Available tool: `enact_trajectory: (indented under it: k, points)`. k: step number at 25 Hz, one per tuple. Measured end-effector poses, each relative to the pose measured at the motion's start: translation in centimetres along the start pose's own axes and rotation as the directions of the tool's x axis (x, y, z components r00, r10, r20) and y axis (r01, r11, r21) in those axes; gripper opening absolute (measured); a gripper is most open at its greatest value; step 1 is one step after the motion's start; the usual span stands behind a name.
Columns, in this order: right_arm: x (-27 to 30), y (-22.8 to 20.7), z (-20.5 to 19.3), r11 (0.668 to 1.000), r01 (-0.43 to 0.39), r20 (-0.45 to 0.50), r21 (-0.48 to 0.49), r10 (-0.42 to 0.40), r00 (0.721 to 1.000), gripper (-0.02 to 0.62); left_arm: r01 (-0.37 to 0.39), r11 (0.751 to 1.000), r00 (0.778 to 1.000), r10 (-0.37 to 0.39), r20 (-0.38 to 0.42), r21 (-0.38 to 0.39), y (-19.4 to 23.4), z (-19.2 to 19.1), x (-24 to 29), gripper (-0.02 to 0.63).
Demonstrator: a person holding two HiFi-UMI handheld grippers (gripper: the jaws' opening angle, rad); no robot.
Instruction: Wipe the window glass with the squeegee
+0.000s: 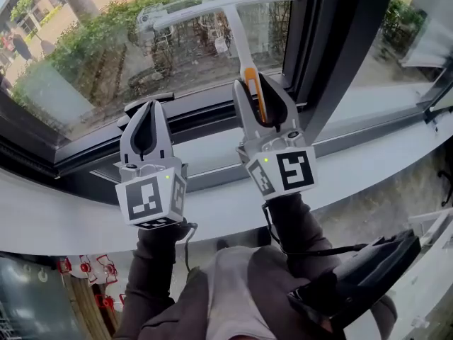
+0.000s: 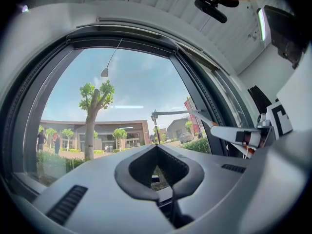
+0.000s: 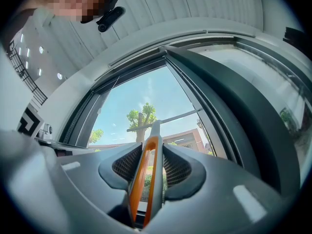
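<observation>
1. While its jaws clamp the orange-and-grey handle [image 3: 146, 179], the right gripper [image 1: 256, 83] holds the squeegee [image 1: 239, 37] up ahead of it, blade against the window glass [image 1: 99, 62].
2. Just beside it, the left gripper [image 1: 149, 106] is closed with nothing between its jaws.
3. Right gripper view alone shows ribbed pads [image 3: 127, 164] pressing the handle's sides; head view alone shows the person's dark sleeves [image 1: 152, 275] behind both grippers.

orange-handled squeegee [image 1: 237, 30] against window glass [image 1: 106, 55]

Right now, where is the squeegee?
Head view, centre-right: the squeegee is clamped by its orange handle in the right gripper, its blade across the window glass above the left gripper.
</observation>
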State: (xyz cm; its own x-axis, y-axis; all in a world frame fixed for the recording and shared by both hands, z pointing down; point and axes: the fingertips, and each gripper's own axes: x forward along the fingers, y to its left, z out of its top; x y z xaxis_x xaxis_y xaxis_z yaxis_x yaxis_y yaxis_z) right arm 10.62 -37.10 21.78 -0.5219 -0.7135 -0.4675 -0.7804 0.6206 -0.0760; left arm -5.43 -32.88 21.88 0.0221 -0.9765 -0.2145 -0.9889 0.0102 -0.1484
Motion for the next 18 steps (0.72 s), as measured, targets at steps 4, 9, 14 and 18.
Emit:
enact_trajectory:
  k: [4,9,14,18]
  points:
    - [-0.5,0.0,-0.9,1.000,0.004,-0.015,0.007,-0.004,1.000,0.129,-0.001,1.000,1.000,0.001,0.001,-0.005,0.0,0.1,0.1,0.002]
    - [-1.1,0.0,-1.8,1.000,0.010,-0.031,0.023,-0.009,0.999,0.129,-0.001,1.000,1.000,0.000,-0.009,-0.003,-0.4,0.1,0.0,0.002]
    - [-1.7,-0.2,-2.5,1.000,0.012,-0.044,0.027,-0.011,0.999,0.129,0.004,1.000,1.000,-0.004,-0.016,-0.002,-0.9,-0.1,0.0,0.002]
    - [-2.4,-0.2,-3.8,0.999,0.012,-0.057,0.036,-0.010,0.998,0.129,0.007,1.000,1.000,-0.007,-0.023,0.000,-1.0,-0.7,-0.1,0.002]
